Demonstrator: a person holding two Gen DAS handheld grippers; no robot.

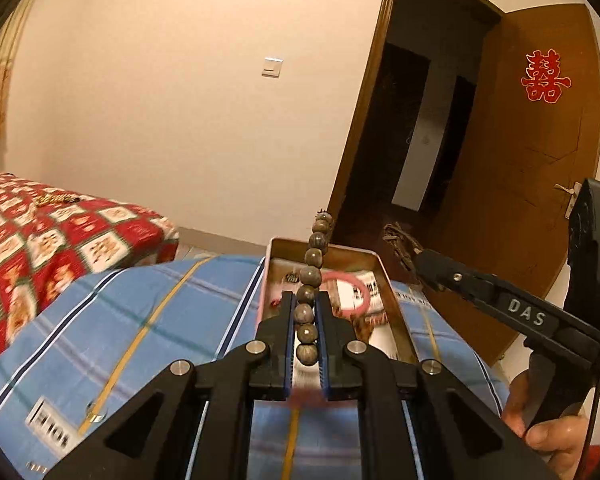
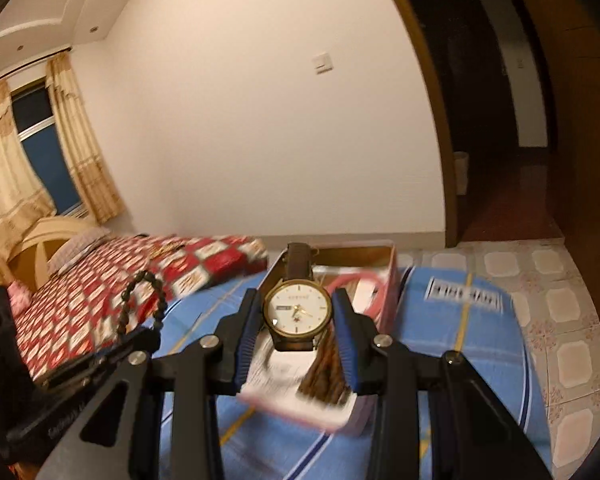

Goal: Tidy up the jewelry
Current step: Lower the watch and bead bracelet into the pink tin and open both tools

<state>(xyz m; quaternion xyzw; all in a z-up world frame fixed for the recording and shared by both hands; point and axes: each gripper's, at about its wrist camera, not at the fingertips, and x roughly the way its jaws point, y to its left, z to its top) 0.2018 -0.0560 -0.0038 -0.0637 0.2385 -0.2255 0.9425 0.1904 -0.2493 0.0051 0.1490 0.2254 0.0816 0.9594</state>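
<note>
Blue-padded fingers of the left gripper (image 1: 305, 312) are clamped tight on a string of brown wooden beads (image 1: 309, 292), and the strand stands up between them, rising past the fingertips in a stiff line. In the right wrist view the same bead string shows as a dark loop dangling off to the left side. Over on the other side, the right gripper (image 2: 298, 312) has its fingers pressed on a gold-cased wristwatch (image 2: 298, 309), white dial facing the camera, brown strap (image 2: 299, 260) pointing away. Both pieces are up in the air above an open metal tin (image 1: 384, 276) with a pink outer wall. Inside that tin lies a pink ring-shaped bangle (image 1: 350, 292) on some white printed card, and a brown braided cord (image 2: 326, 372) sits at the tin's near end. The tin rests on a blue plaid cloth (image 1: 148, 312) with gold and navy stripes. Just beyond the cloth is a bed (image 1: 52, 236) covered in a red-and-white checked spread, with a small gold-coloured item lying on it, too blurred to name. A hand (image 1: 548, 428) grips the right gripper's handle at the lower right of the left wrist view. Behind everything, a pale wall with a light switch (image 1: 272, 67) and an open wooden door (image 1: 540, 152) bearing a red paper character.
</note>
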